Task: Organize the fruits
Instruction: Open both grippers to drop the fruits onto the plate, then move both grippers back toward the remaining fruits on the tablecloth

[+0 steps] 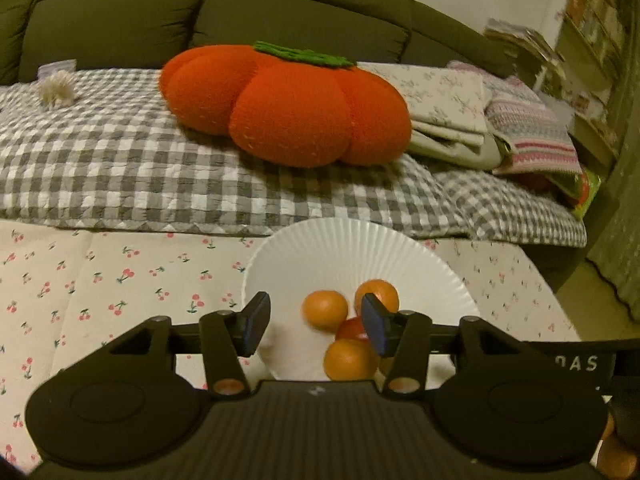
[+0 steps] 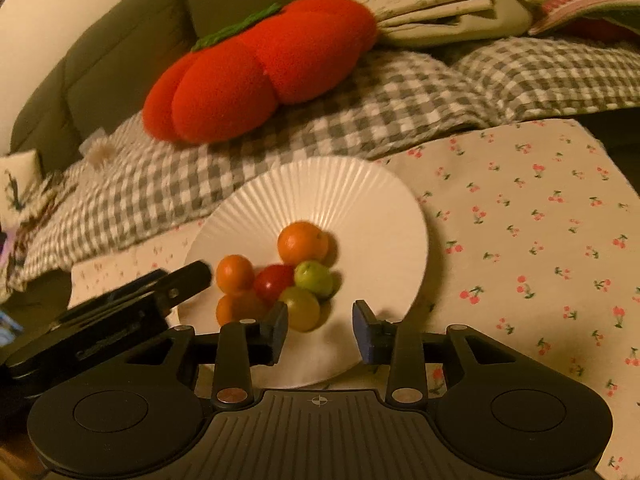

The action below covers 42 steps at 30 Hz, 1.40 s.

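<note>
I see the fruits bunched on the white plate (image 2: 360,200), all near-round, so I can read no long axis and no pointing direction on any of them. In the right wrist view three oranges show: a big orange (image 2: 303,242) at the far side of the heap, a small orange (image 2: 235,274) to its left, and a third orange (image 2: 236,309) nearest my left finger. A red fruit (image 2: 274,281) sits in the middle, touching them. Two greenish ones touch it on the right: a green fruit (image 2: 314,279) and, just ahead of my left pad, a yellow-green fruit (image 2: 301,307).

My right gripper (image 2: 320,332) is released: the pads stand apart over bare plate, and nothing is pinched. The heap lies ahead and left of the gap.

My left gripper (image 1: 316,326) is also released, jaws wide, clasping nothing. In its view the heap sits ahead, toward the right finger, which hides part of the red fruit. In the right wrist view the left gripper's black body comes in from the left, beside the plate's rim.

The plate rests on a cherry-print cloth (image 2: 520,240). Beyond it lie a checked blanket (image 1: 120,160) and a tomato cushion (image 1: 280,108).
</note>
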Motion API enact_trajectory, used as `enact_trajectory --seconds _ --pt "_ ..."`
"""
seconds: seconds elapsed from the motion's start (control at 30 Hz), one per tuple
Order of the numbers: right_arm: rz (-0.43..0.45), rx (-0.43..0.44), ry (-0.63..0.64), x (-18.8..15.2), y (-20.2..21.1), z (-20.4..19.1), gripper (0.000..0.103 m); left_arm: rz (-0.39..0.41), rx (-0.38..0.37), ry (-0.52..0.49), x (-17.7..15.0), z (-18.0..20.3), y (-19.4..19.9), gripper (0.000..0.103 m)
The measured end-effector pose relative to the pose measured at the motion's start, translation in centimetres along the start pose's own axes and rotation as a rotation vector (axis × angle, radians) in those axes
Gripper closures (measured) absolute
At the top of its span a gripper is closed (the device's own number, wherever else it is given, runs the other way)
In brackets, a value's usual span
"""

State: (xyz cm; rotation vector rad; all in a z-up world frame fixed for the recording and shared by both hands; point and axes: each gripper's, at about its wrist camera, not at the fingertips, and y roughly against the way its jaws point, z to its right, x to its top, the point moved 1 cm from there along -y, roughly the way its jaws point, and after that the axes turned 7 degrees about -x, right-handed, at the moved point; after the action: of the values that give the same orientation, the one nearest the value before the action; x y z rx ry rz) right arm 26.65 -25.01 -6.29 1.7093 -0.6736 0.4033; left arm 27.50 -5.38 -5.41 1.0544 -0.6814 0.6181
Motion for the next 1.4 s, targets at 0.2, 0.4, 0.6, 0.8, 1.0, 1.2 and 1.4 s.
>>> enact_trajectory --seconds 0.2,0.4,0.6,0.8,1.0,1.2,1.4 --pt "0.014 -0.042 -0.085 1.2 1.2 1.8 0.055 -0.011 0.037 0.021 0.0 -0.5 1.4 0.054" --pt "0.003 -0.078 -0.101 1.4 2.0 2.2 0.041 -0.033 0.050 0.031 -0.4 -0.8 2.4 0.054" --pt "-0.009 -0.069 -0.041 0.7 3.0 0.9 0.031 -0.061 0.061 0.038 -1.2 -1.3 3.6 0.054" --pt "0.005 -0.050 -0.020 0.0 4.9 0.3 0.028 -0.106 0.132 0.007 -2.3 -1.4 5.1 0.048" --pt "-0.004 -0.014 0.016 -1.2 5.9 -0.4 0.028 -0.139 0.141 -0.021 -3.4 -0.8 6.9 0.047" --pt "-0.011 0.006 0.033 -2.0 6.8 -0.7 0.028 -0.140 0.122 -0.031 -3.8 -0.2 8.6 0.047" --pt "-0.013 0.011 0.050 -2.6 7.4 -0.8 0.028 -0.187 0.124 0.032 -5.7 -0.2 9.2 0.048"
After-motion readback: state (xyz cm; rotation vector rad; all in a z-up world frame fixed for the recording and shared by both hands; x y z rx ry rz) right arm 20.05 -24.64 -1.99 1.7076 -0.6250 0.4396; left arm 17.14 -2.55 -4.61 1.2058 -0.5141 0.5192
